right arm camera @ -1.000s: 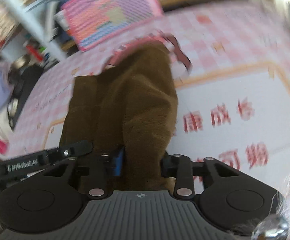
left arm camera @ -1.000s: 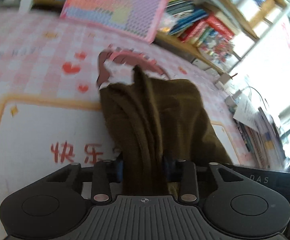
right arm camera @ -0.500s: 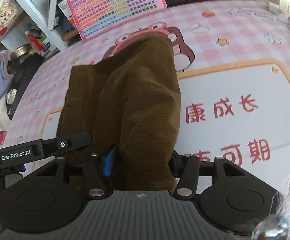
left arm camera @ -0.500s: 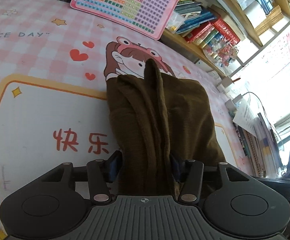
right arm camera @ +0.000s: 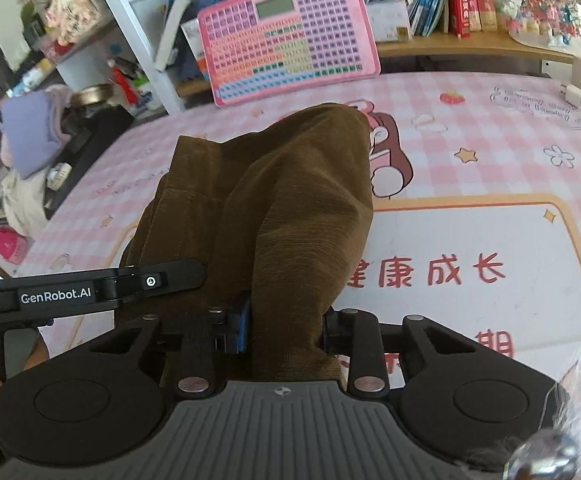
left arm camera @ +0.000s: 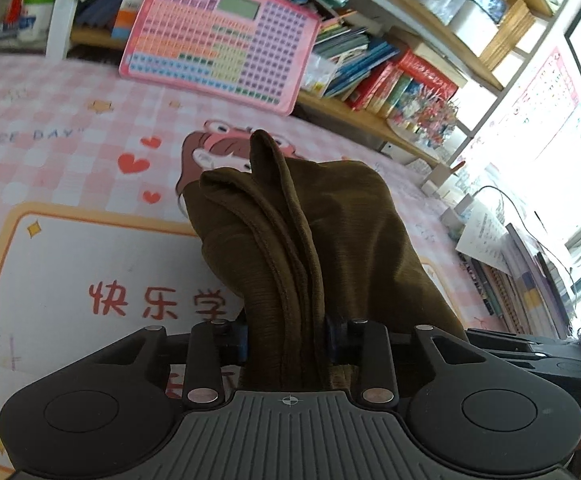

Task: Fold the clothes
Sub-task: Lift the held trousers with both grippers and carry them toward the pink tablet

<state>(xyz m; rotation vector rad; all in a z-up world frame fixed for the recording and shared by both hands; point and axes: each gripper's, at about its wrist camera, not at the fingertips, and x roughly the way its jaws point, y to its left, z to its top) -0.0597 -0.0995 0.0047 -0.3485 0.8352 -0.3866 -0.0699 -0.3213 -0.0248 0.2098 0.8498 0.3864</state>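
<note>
- My left gripper (left arm camera: 286,338) holds a bunch of brown cloth (left arm camera: 290,240). Its jaws have just been closing, and now the blue pads press the bunched folds from both sides.
- My right gripper (right arm camera: 286,326) holds another part of the same brown cloth (right arm camera: 286,200). Its jaws have just been closing too, and the cloth is pinched tight between them.
- The brown cloth looks soft, with fine ribs. I cannot tell what kind of clothing it is.
- From each gripper the cloth runs away from me and down to the table mat (left arm camera: 70,152). The far end lies on the mat.
- In the left view the cloth stands up in long folds, and one fold sticks up like a little peak at the far end.
- In the right view the cloth is one wide hump, with a flat part lying to its left.
- The mat is pink and white squares, with hearts, stars and a cartoon girl (right arm camera: 386,160). The far end of the cloth covers part of the girl.
- A big white panel with red Chinese words (right arm camera: 430,276) is on the mat. The cloth lies across its middle.
- A pink toy board with many little keys (right arm camera: 286,36) leans on the shelf behind the table, well apart from the cloth.
- Books (left arm camera: 402,80) stand on the shelf beside it.
- In the right view, the black side of my left gripper (right arm camera: 90,288) shows just beside the cloth.
</note>
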